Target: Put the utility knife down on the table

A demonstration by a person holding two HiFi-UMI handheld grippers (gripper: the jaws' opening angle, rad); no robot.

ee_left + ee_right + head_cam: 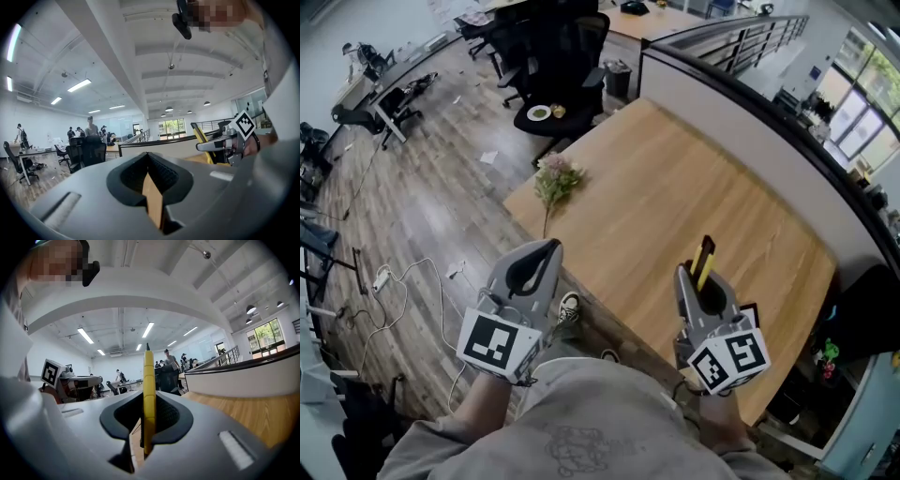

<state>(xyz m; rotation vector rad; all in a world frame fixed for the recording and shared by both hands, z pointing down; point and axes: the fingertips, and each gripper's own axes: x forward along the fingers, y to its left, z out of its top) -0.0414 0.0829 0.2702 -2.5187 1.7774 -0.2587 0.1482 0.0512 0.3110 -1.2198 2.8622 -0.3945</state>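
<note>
My right gripper (700, 278) is shut on a yellow and black utility knife (703, 260), which sticks out past the jaws above the wooden table (675, 206). In the right gripper view the knife (149, 394) stands upright, clamped between the jaws of that gripper (148, 427). My left gripper (536, 265) hovers near the table's front left edge, jaws closed together with nothing held. In the left gripper view its jaws (152, 187) meet with only the tabletop showing behind them, and the knife (201, 140) in the right gripper (229, 140) appears at the right.
A sprig of dried flowers (555, 180) lies at the table's left corner. A curved partition wall (769, 122) borders the table's far side. Office chairs (562, 66) stand beyond the table; cables (412, 281) lie on the wood floor at the left.
</note>
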